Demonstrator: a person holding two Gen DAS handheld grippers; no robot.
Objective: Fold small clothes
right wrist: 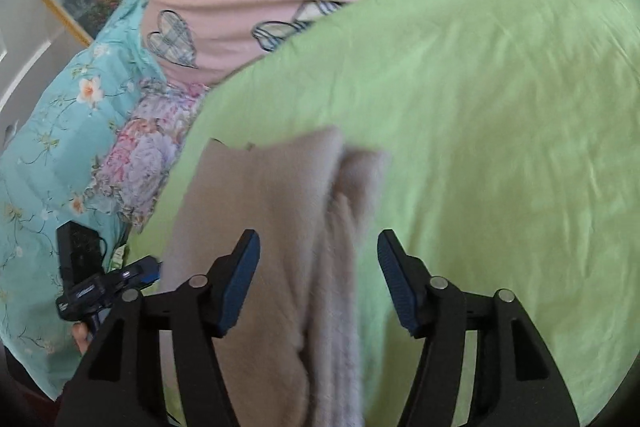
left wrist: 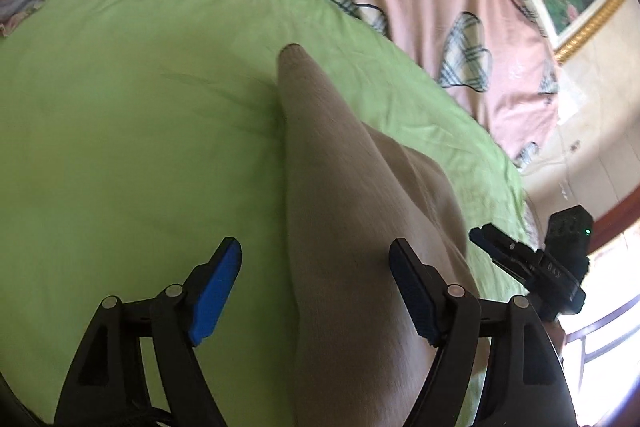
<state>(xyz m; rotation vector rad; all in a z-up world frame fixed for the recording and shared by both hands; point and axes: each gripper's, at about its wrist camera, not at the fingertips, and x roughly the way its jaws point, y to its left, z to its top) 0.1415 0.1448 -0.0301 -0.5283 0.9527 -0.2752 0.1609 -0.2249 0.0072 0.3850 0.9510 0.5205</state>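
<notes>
Both the left gripper (left wrist: 316,291) and right gripper (right wrist: 318,279) hang wide apart, gripping nothing. The beige garment (right wrist: 276,219) lies part-folded on the green sheet (left wrist: 120,147); a one-layer pinch could drag the fold apart.

Beige garment (left wrist: 340,207) (folded) on green sheet (left wrist: 140,127)

garment (right wrist: 264,227): beige knit cloth, matt, fuzzy | sheet (left wrist: 120,127): green woven cloth, matt, creased | gripper fingers (left wrist: 216,287): black plastic, blue ribbed pads | picture frame (left wrist: 592,15): glossy gilt
</notes>
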